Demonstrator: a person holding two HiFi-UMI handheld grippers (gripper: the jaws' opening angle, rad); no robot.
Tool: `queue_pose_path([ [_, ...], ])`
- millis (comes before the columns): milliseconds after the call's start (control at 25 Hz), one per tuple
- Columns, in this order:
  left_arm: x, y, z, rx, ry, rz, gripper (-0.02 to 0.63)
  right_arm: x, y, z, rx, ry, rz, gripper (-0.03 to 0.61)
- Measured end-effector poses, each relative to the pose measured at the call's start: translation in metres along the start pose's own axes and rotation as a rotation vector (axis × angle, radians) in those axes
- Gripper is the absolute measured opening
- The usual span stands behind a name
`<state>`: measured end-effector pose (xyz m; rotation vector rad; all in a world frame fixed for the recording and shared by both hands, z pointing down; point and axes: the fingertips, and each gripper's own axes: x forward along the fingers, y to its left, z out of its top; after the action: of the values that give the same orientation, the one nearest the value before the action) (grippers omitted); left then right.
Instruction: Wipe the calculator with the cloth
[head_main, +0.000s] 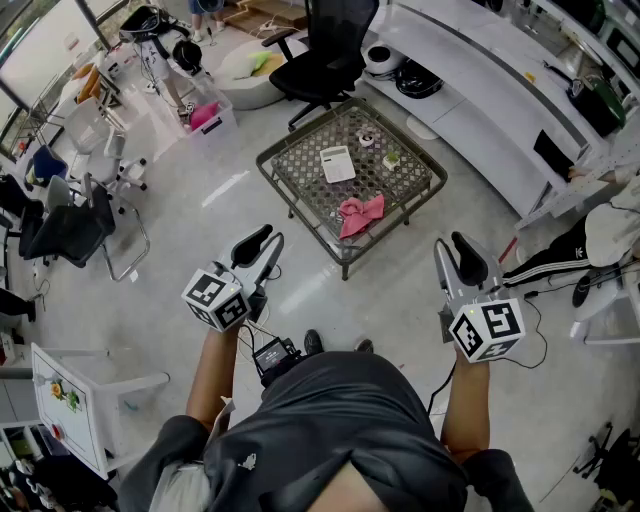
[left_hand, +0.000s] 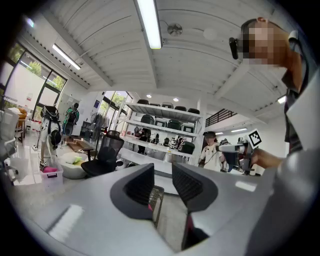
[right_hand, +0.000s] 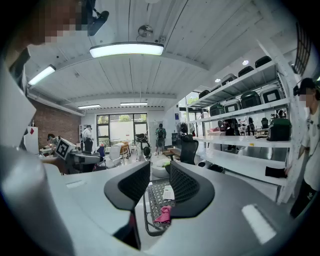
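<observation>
The white calculator (head_main: 338, 163) lies flat on a low wire-mesh table (head_main: 300, 210), and the crumpled pink cloth (head_main: 361, 214) lies near the table's front edge. Both hand-held grippers hover over the floor, well short of the table. The left gripper (head_main: 265, 240) is open with nothing between its jaws, and so is the right gripper (head_main: 455, 250). In the right gripper view the gripper (right_hand: 159, 172) frames the cloth (right_hand: 163, 214) and the calculator (right_hand: 168, 192) in its gap. In the left gripper view the gripper (left_hand: 162, 172) shows only part of the table (left_hand: 156, 197).
A tape roll (head_main: 366, 138) and a small green item (head_main: 391, 158) also sit on the table. A black office chair (head_main: 325, 55) stands behind it, a long white counter (head_main: 480, 80) runs to the right, and a seated person (head_main: 600, 240) is at the far right. Chairs (head_main: 80, 220) stand at the left.
</observation>
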<state>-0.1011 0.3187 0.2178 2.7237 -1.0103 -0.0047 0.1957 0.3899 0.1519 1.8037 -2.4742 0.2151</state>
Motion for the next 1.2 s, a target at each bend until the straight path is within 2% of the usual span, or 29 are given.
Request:
queue_pose_path([
  [560, -0.019, 0.023, -0.007, -0.021, 0.015, -0.032, 0.157, 0.008, 0.028, -0.004, -0.001, 0.011, -0.039, 0.12],
  [960, -0.03, 0.05, -0.009, -0.028, 0.01, -0.077, 0.156, 0.021, 0.056, -0.002, 0.047, -0.015, -0.067, 0.12],
  [1200, -0.032, 0.061, -0.015, -0.042, 0.011, -0.107, 0.156, 0.024, 0.071, 0.002, 0.039, -0.012, -0.076, 0.12],
])
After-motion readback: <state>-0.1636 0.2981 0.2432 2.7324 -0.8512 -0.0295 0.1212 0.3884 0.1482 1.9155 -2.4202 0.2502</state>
